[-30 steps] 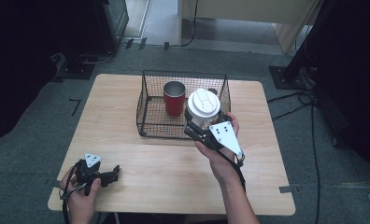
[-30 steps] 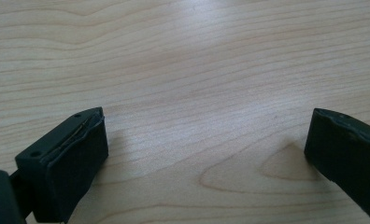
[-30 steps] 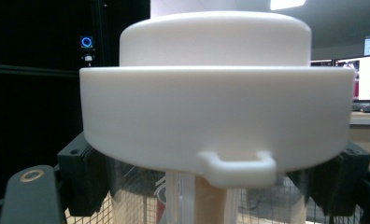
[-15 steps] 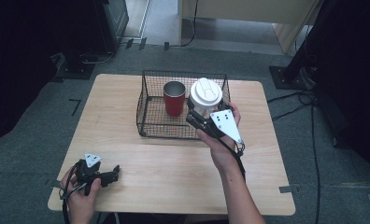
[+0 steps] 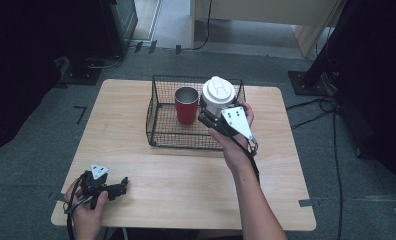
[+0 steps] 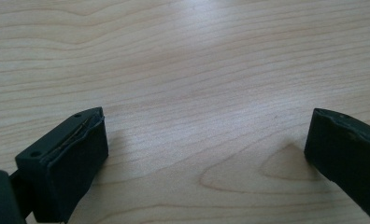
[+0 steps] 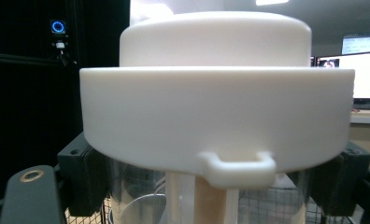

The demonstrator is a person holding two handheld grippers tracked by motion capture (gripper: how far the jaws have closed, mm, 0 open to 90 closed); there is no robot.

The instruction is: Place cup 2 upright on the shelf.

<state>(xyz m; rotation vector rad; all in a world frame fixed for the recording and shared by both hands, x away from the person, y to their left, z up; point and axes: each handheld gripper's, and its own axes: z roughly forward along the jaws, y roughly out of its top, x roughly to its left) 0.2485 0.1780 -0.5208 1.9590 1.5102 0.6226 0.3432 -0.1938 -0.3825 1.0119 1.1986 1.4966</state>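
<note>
Between right tongs: white-lidded cup, clamped, over wire basket.

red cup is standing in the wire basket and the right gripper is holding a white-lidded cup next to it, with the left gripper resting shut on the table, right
Not quite: the left gripper is open, not shut. The left gripper view shows its two black jaws standing wide apart over bare wood. The rest holds: in the high view the red cup stands in the wire basket, and the right gripper grips the white-lidded cup beside it.
</note>
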